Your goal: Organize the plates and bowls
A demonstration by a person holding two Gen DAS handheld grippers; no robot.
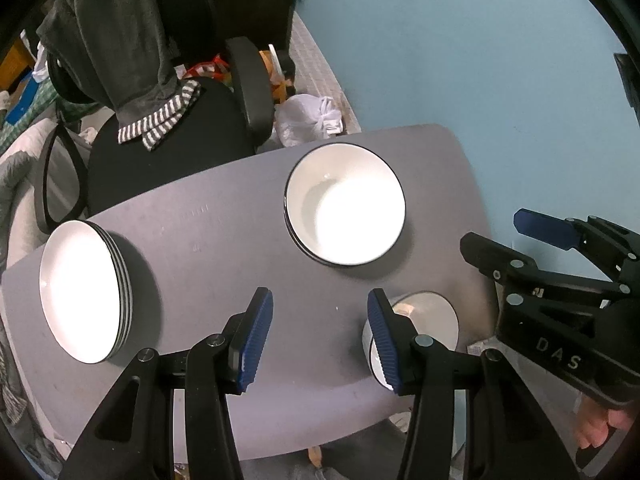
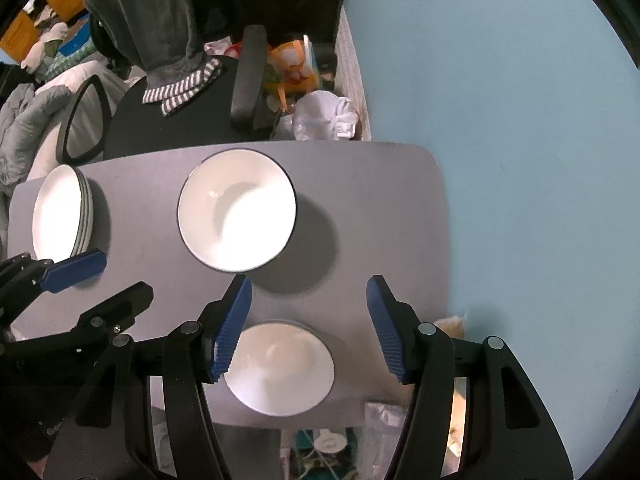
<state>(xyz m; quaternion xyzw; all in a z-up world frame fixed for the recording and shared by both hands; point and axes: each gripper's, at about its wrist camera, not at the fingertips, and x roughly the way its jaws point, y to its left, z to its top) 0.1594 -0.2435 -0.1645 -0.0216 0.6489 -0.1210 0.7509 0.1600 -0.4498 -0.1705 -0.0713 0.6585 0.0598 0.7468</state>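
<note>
On the grey worktop (image 1: 208, 232), three lots of white crockery with dark rims. Stack of plates (image 1: 82, 288) sits at the left end, near the edge. Stack of large bowls (image 1: 346, 204) stands toward the far side, about mid-worktop, well apart from the plates. Small bowl (image 2: 280, 368) sits near the front edge, upright, on its own.

My left jaws (image 1: 320, 340) hang over bare worktop, pointing steeply down, pads spread with nothing between them. The small bowl shows partly behind the right-hand pad in that view; no contact that I can make out.

My right jaws (image 2: 308, 328) point straight down above the small bowl, also parted and empty; the bowl lies below the gap, partly hidden by the left pad. Neither pad touches it.

Behind the worktop: black office chair (image 2: 180, 120) with grey clothing (image 2: 148, 12) draped over its back, white plastic bag (image 2: 324, 116) on the floor, pale blue wall (image 2: 500, 100) to the right.
</note>
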